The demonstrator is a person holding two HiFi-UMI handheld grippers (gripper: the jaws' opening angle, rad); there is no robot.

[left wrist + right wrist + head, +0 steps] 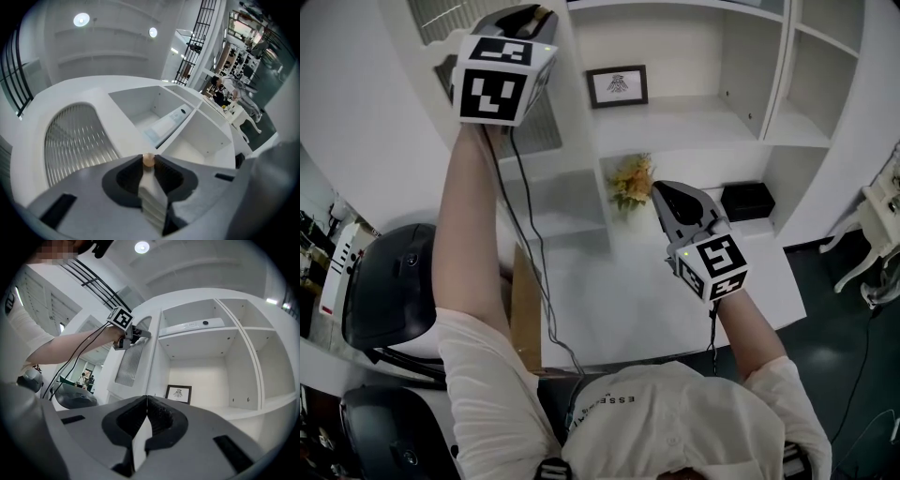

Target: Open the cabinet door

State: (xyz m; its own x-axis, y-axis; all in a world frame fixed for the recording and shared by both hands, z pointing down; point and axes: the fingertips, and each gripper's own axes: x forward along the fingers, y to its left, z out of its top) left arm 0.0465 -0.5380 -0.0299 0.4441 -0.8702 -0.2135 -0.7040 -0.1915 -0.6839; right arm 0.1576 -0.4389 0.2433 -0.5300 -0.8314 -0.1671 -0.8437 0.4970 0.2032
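left gripper: grey two-jaw left gripper [528,13] [148,165] [144,333] with a black-and-white marker cube, on a raised arm; jaws narrow, clamped on the knob
knob: small round tan knob [148,159], right at the left gripper's pad tips, with a pad touching it on each side
cabinet door: white cabinet door with an arched ribbed-glass panel [542,127] [77,136] [129,363]; the glass spreads left of and beyond the left jaws, and the knob sits at the door's edge nearest the shelves; shut or ajar, cannot tell
right gripper: grey two-jaw right gripper [664,195] [147,401], well below and right of the left one; jaws together, pads meeting, nothing between them
shelf unit: white open shelf unit [741,56] [206,136] [243,357], just right of the left jaws; ahead of and right of the right jaws
framed picture: small black-framed picture [617,85] [178,393], propped on a shelf straight beyond the right jaws, apart from them
long device: long flat white device [166,126] [190,326] on a shelf, just past the left jaws to their right; high above the right jaws
flowers: yellow-orange flower bunch [630,180], near the right gripper's tip on its left side in the head view, contact unclear
black box: low black rectangular box [747,200], on a shelf near the right gripper, to its right
cable: thin black cable [525,234] [79,352], hanging from the left gripper down along the arm
cardboard: brown cardboard sheet [525,309], below the left arm, well apart from both grippers
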